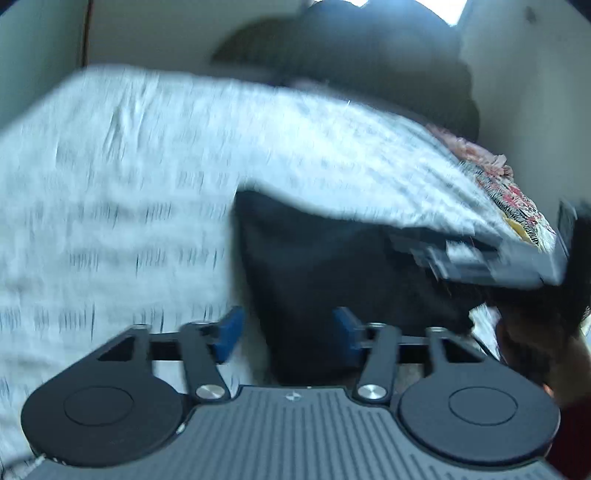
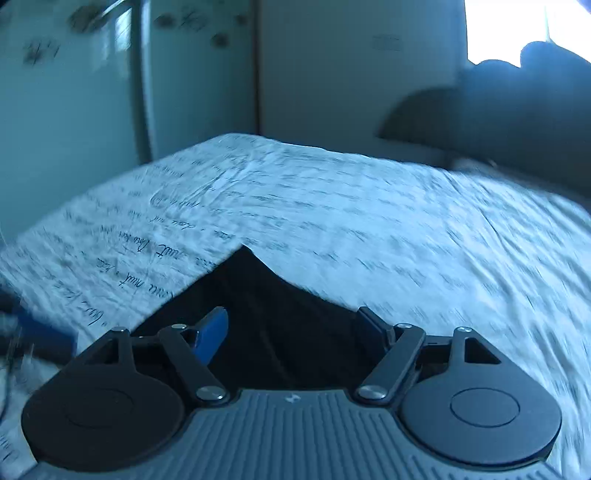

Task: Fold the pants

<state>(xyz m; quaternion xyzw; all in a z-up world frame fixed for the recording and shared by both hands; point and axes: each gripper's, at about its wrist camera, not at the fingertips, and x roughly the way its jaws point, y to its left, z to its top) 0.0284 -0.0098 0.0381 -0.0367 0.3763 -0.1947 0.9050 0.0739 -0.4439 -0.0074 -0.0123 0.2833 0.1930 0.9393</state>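
Observation:
The dark pants [image 1: 332,277] lie on a bed with a white, script-printed sheet [image 1: 110,184]. In the left wrist view my left gripper [image 1: 288,332] is open, its blue pads [image 1: 231,334] wide apart, with the left edge of the pants below the gap. The right gripper's grey body [image 1: 498,258] shows blurred at the right, with a hand [image 1: 535,350] behind it. In the right wrist view my right gripper [image 2: 293,332] is open over a pointed corner of the pants [image 2: 258,295]. No pad presses the cloth. A blurred blue pad [image 2: 44,334] of the left gripper sits at the left edge.
A dark heap [image 1: 369,74] rests at the far end of the bed. A red and pink patterned cloth [image 1: 509,199] lies along the bed's right edge. Wardrobe doors [image 2: 74,92] stand beyond the bed, and a bright window [image 2: 517,29] is at the upper right.

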